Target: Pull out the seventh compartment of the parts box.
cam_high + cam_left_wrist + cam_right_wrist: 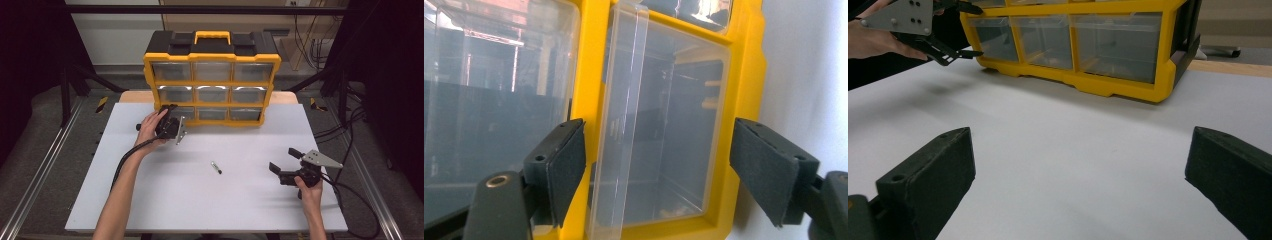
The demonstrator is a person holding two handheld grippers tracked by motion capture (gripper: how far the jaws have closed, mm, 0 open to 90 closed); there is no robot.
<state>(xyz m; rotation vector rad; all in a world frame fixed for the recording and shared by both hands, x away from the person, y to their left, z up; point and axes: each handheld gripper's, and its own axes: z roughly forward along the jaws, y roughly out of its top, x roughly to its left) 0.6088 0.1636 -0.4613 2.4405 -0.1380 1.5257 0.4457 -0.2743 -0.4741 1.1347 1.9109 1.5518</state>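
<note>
1. My left gripper sits at the organizer's bottom-left clear drawer, jaws open and straddling the drawer's pull tab without pressing on it.
2. My hand hides that drawer from above.
3. My right gripper hovers wide open, empty.
4. A small pen-like item is too tiny to identify.

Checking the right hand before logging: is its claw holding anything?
No, the right claw stands wide open over the bare white table.
</note>
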